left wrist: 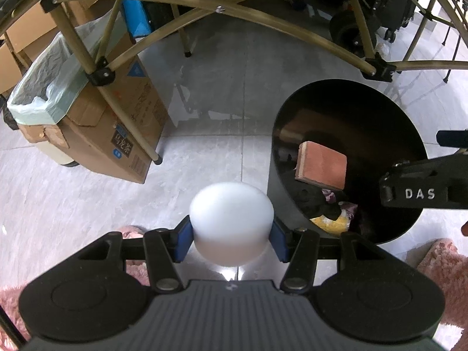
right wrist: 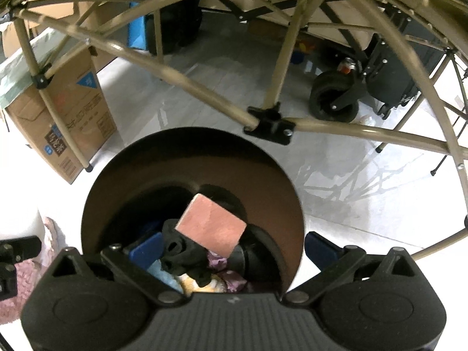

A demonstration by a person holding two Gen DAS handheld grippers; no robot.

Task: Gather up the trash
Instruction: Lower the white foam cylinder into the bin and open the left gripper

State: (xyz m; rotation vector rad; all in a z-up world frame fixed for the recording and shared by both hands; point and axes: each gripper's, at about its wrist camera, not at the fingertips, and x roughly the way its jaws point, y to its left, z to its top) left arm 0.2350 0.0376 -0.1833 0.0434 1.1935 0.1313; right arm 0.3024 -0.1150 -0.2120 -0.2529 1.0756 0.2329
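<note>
My left gripper (left wrist: 231, 241) is shut on a white round foam-like ball (left wrist: 231, 222), its blue pads pressing both sides, above the tiled floor just left of a round black trash bin (left wrist: 406, 122). Inside the bin a pink-brown rectangular block (left wrist: 321, 165) leans over black, purple and yellow scraps. In the right wrist view my right gripper (right wrist: 234, 247) hangs wide open over the same bin (right wrist: 96, 204), nothing touching its blue pads (right wrist: 147, 248). The block (right wrist: 212, 228) lies below it inside the bin on a black lump (right wrist: 181, 256). The right gripper also shows at the left wrist view's right edge.
A cardboard box (left wrist: 117, 122) lined with a pale green bag stands at the left, behind tan folding table legs (left wrist: 128, 117). A black wheeled cart (right wrist: 336, 96) sits at the back right. Pink fluffy slippers (left wrist: 438, 266) are near the bottom edges.
</note>
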